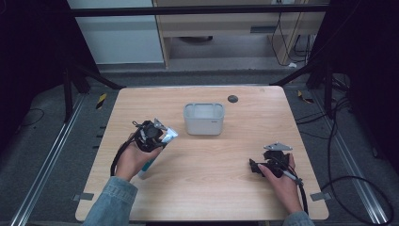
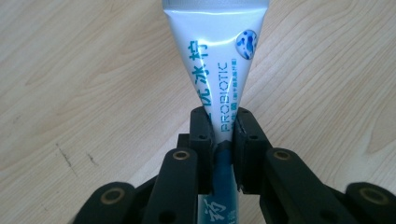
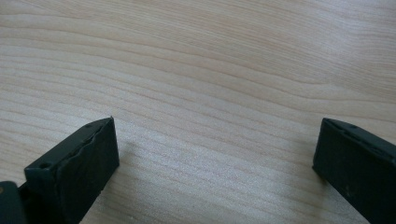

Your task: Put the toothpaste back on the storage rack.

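**Toothpaste tube in the grip**

The white and blue toothpaste tube (image 2: 219, 79), printed "PROBIOTIC", is pinched near its narrow middle, crimped flat end pointing away, above the table left of the grey tub (image 1: 203, 118).

Tube (image 2: 219, 70): crimped end cut off by left gripper view's top edge; cap end hidden behind the pads (image 2: 204, 140) (lower print unreadable). High view: hand (image 1: 134, 157) covers its middle.

White tube (image 2: 219, 70) with teal lettering, apparently grey bin (image 1: 203, 119)
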The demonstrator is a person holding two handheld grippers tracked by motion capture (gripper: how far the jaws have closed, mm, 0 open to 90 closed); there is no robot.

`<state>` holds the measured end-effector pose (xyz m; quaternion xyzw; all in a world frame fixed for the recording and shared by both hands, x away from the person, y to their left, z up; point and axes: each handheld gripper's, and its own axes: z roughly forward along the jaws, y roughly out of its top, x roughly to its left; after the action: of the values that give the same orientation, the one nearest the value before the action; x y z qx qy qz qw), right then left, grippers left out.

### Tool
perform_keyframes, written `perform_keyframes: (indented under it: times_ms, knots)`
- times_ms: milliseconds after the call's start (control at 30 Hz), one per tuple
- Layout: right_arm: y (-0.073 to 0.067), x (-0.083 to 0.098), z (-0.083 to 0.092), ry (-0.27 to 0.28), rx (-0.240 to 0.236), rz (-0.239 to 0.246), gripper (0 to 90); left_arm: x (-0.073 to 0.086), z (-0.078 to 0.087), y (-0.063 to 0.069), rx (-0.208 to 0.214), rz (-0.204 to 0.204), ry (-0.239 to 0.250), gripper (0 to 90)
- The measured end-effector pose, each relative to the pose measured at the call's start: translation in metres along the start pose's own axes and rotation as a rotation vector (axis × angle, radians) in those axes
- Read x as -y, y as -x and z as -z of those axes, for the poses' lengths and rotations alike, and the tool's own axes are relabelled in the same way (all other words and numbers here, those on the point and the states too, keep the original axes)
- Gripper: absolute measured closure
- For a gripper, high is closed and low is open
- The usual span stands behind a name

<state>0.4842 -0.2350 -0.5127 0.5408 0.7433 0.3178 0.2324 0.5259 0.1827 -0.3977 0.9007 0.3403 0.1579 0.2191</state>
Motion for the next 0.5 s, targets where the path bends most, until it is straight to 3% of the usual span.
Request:
perform_keyframes:
  times_ms: [367, 500]
  knots:
    - [0.000, 0.000, 0.000, 0.000, 0.000, -0.001, 0.4, -0.009, 0.018, 0.001, 0.013, 0.006, 0.078, 79.5]
    - [0.000, 0.000, 0.000, 0.000, 0.000, -0.002, 0.4, -0.015, 0.023, 0.003, 0.047, 0.010, 0.108, 79.5]
